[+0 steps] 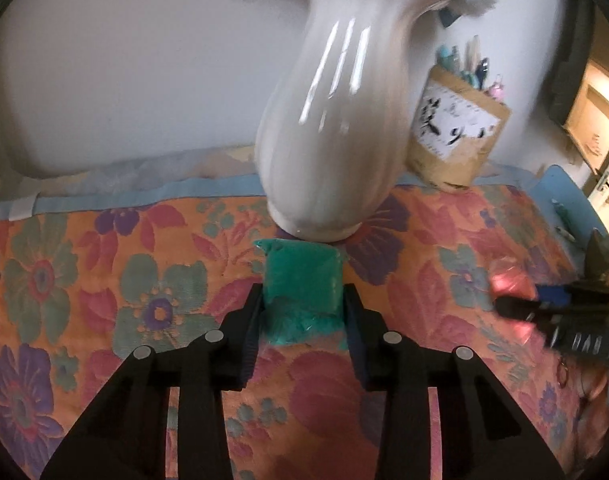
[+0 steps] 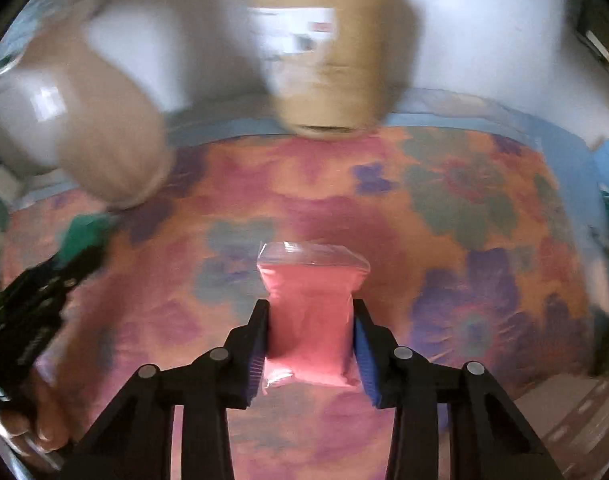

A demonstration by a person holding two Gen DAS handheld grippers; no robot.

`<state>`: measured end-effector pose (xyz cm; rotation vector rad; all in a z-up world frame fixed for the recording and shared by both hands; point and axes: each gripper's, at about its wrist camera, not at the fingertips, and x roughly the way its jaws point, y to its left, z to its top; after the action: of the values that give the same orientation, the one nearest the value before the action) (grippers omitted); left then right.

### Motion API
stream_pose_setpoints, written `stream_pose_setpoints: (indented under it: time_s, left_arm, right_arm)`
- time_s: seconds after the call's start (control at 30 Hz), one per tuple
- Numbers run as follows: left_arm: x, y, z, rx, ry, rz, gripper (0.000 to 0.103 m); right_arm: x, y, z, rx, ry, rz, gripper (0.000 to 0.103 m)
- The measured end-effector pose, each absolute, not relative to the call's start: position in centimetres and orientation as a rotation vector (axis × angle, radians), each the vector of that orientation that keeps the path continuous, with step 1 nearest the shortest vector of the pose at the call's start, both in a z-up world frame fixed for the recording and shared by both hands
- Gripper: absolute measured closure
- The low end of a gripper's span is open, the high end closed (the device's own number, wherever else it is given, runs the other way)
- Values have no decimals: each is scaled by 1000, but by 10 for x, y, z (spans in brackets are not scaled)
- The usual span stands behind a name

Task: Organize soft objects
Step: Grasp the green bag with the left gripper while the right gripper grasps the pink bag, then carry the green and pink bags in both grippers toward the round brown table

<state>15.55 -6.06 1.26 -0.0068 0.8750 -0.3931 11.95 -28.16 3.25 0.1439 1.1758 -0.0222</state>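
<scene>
While both grippers pinch pouches, left [image 1: 303, 312] green pouch [image 1: 300, 280], right [image 2: 311, 328] pink pouch [image 2: 310, 304], vase [image 1: 336, 120] ahead.

Green pouch [image 1: 300, 280] and pink pouch [image 2: 310, 308] — soft, powder-filled, clear-wrapped — apart on the floral cloth [image 1: 104, 272].
</scene>
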Motion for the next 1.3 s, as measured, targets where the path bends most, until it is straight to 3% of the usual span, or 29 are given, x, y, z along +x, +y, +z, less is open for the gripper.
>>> stream_pose_setpoints:
  time_s: [0.23,0.27,0.3,0.37,0.53,0.63,0.8,0.93,1.0,1.07,1.1,1.3]
  left_arm:
    - [93,-44,27,5,869,-343,69]
    - [84,-42,26,8,874,-330,69]
    - [70,-36,26,5,885,-311,69]
    - [47,-19,24,-23,896,-292,69]
    - [9,11,10,-109,886,-237,69]
    - [2,15,20,-139,785,-254,69]
    - [2,4,18,-81,785,-239,68]
    - [-2,3,21,-67,757,-239,68]
    - [-3,2,21,-61,754,-239,68]
    - [-5,3,22,-59,746,-237,68]
    - [-5,3,22,-58,744,-237,68]
    - [-7,2,22,-45,732,-224,68]
  right_arm:
    - [72,-238,51,226,1117,226,65]
    - [68,-240,58,238,1103,238,60]
    - [65,-246,65,249,1086,230,53]
    - [61,-260,74,262,1072,181,12]
    - [55,-262,57,286,1113,228,11]
    - [51,-247,31,316,1153,213,11]
    - [55,-227,21,279,1101,152,0]
    - [55,-207,17,176,1062,66,1]
    - [49,-198,16,119,1006,34,15]
    - [40,-189,18,24,957,21,49]
    - [32,-186,20,23,935,77,59]
    - [-24,-179,26,17,895,243,59]
